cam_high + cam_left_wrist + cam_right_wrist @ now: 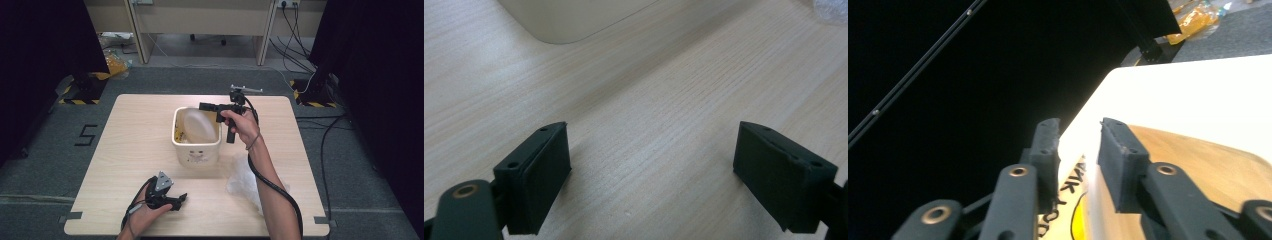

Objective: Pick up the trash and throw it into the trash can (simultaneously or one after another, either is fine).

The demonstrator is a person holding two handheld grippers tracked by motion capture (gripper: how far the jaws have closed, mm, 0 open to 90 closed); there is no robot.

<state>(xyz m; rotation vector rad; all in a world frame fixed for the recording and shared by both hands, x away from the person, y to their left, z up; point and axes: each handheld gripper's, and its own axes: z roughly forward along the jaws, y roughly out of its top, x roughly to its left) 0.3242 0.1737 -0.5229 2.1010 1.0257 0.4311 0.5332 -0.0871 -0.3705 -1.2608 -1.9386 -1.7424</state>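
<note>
Right gripper [204,106] jaws slightly apart over bin [196,150], gripping nothing; left gripper [181,199] jaws wide apart, empty

A lab-like recording space: black curtains [45,40] flank the wooden table [130,150], hazard-taped stand bases [82,90] on grey carpet, cables [295,30] behind it

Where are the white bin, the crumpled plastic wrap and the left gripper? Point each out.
white bin [196,151]: high view, front wall.
crumpled plastic wrap [242,180]: high view, its middle.
left gripper [181,200]: high view, between its fingertips.
</note>
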